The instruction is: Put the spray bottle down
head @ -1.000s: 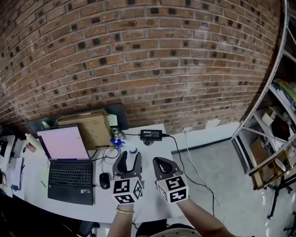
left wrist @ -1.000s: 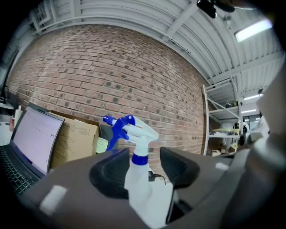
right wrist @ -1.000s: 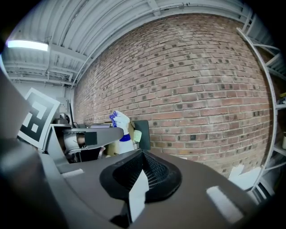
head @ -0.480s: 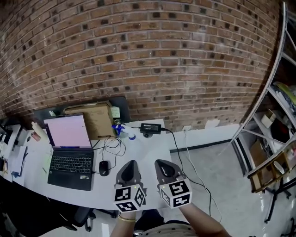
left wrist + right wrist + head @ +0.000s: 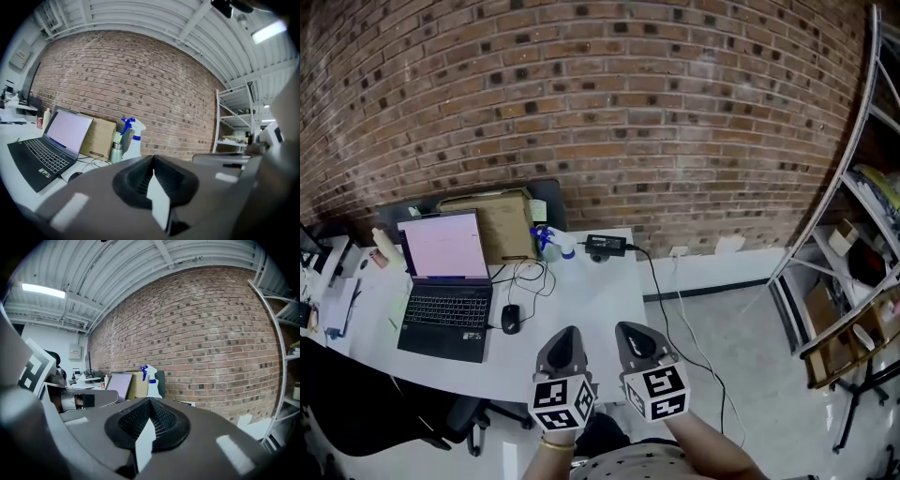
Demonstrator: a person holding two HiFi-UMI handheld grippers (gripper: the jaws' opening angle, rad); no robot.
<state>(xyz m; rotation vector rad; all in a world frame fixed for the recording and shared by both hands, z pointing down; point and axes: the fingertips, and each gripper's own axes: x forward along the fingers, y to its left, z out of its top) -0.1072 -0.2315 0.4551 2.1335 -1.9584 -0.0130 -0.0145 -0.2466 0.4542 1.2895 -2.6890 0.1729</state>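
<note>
The white spray bottle [image 5: 560,247] with a blue trigger stands upright at the back of the white table [image 5: 581,309], next to a metal flask; it also shows as the spray bottle [image 5: 132,140] in the left gripper view and the spray bottle [image 5: 152,380] in the right gripper view. My left gripper [image 5: 565,336] hangs over the table's near edge, well short of the bottle, jaws shut and empty. Beside it, my right gripper [image 5: 630,331] is likewise shut with nothing in it. Both point toward the brick wall.
An open laptop [image 5: 445,281], a mouse [image 5: 510,319] and cables lie on the left of the table. A cardboard box [image 5: 502,225] and a power adapter [image 5: 605,245] sit by the wall. Metal shelving [image 5: 853,234] stands at the right, and a cable runs across the floor.
Both grippers have drawn back from the bottle to the table's near edge. The left jaws, open beside the bottle a second ago, are now shut. The bottle stays standing at the back.
</note>
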